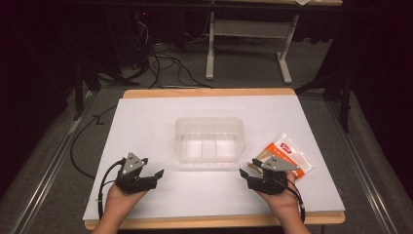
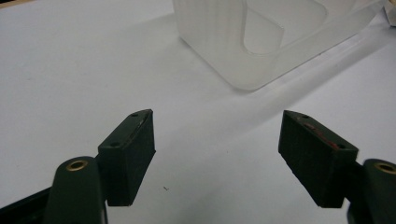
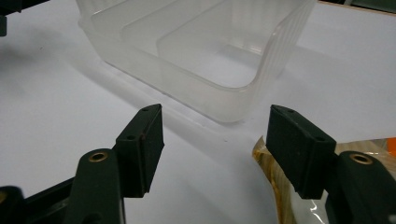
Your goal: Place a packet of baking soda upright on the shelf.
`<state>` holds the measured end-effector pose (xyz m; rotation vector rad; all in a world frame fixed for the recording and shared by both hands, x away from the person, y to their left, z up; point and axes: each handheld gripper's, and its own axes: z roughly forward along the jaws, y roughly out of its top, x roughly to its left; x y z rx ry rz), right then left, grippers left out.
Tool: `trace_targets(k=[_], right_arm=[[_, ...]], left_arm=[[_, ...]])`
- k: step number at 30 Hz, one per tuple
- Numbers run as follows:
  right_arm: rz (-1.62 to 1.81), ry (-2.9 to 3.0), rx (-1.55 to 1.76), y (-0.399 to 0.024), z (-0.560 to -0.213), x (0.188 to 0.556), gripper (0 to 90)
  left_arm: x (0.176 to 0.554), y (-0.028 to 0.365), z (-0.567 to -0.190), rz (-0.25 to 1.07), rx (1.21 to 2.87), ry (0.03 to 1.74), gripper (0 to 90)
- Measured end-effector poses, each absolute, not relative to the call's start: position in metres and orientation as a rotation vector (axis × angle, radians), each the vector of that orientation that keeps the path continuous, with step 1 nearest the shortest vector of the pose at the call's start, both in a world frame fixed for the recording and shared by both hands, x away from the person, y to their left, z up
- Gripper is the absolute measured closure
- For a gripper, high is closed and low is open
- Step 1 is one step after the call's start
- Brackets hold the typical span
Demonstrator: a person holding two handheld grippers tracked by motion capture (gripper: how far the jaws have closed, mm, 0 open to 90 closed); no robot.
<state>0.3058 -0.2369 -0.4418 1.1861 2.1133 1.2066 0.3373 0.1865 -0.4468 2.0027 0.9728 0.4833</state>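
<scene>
Snack packet (image 3: 285,196) touches right tongs (image 3: 215,149); high view hides contact.

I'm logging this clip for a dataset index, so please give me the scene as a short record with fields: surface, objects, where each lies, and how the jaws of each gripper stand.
surface: white table top
container: clear plastic tub, mid-table, upright, looks empty
packet: orange and clear snack bag, lying flat to the right of the tub
left gripper: jaws open, nothing between them, hovering left of the tub
right gripper: jaws open, nothing gripped, right beside the bag's near end
</scene>
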Motion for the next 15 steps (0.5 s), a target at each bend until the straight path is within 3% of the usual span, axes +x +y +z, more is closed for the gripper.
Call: trace_targets(k=[15], right_arm=[[1.187, 2.032, 1.28, -0.273, -0.435, 0.313, 31.0]], left_arm=[[0.337, 0.185, -0.448, 0.476, 2.013, 0.968, 28.0]])
